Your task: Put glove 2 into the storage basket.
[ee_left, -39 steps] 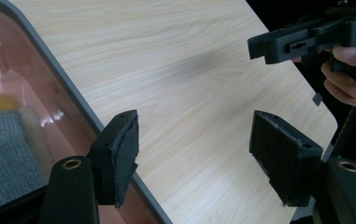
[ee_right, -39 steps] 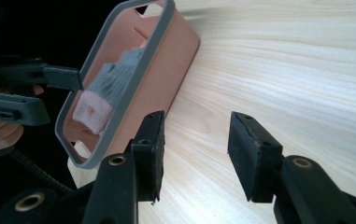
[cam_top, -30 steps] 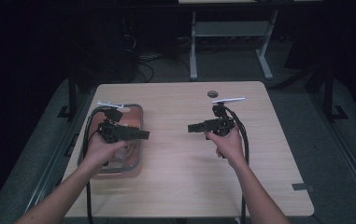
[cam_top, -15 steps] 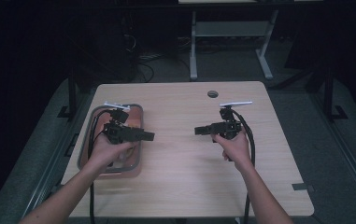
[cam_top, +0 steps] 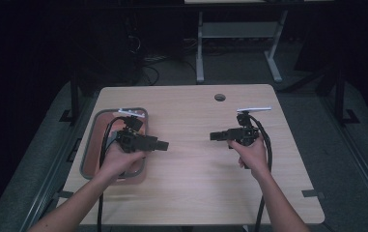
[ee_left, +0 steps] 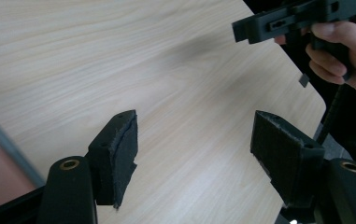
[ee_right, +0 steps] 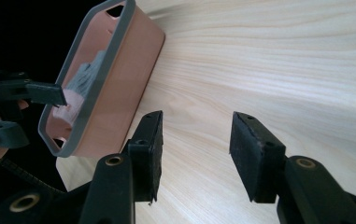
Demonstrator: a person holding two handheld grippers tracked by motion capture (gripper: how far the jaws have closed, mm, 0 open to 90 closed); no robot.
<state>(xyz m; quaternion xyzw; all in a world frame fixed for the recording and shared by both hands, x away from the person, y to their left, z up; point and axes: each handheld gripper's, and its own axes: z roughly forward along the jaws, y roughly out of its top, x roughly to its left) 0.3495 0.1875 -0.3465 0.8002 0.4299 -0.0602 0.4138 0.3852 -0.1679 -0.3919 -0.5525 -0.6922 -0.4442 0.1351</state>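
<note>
Both grippers are held above the tabletop (cam_top: 191, 193), pointing at each other across its middle, and neither carries anything. The left gripper (ee_left: 194, 140) stands released, its two padded jaws well apart over bare wood; the right gripper (ee_right: 195, 140) is likewise released, its jaws apart with nothing between them.

The thing nearest the work is a shallow tray (cam_top: 91, 145) with a grey rim and a reddish-brown body, lying near the left edge of the tabletop, its long side running along that edge. The left hand (cam_top: 119, 162) hovers over the tray's inner side. In the right gripper view the tray's reddish wall and rounded grey rim (ee_right: 96, 74) are seen from the side, and something pale grey lies inside (ee_right: 86, 74); what it is cannot be told.

Judged from these positions, the step in hand is an approach or a ready pose: no grasp has been made. The next move would call for bringing the left gripper down toward the tray, aligning the open jaws either across the rim or over the pale contents, and closing only once a pad sits on each side. The right gripper, well apart from the tray, would have to cross the tabletop to assist.
</note>
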